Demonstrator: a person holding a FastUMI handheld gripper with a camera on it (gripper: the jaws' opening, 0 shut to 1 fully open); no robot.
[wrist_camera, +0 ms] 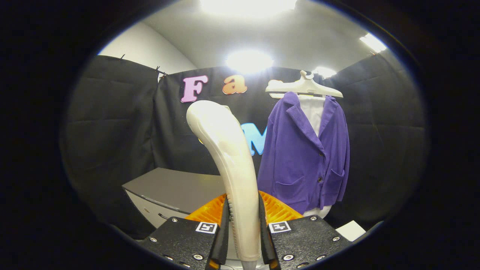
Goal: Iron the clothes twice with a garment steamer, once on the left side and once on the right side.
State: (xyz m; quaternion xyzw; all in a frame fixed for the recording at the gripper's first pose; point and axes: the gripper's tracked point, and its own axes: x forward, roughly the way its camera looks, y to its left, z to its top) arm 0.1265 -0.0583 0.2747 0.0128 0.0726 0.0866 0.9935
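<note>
Hanging from a white hanger (304, 87) against the booth wall: a purple jacket (304, 157), over a white garment (312, 110). Left of the jacket and lower, a grey cabinet (176, 189). Nearer than the jacket and just to its left, standing upright, a cream garment steamer (228, 157). Clamped on the steamer's handle from both sides, nearly closed: the gripper (243, 243).

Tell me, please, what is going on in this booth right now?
A hand-held gripper has its jaws shut on the handle of a cream garment steamer, held upright between them. Beyond it, off to the right, a purple jacket over a white shirt hangs on a white hanger against the black cloth wall. The steamer is apart from the jacket, so no ironing pass is under way.
</note>
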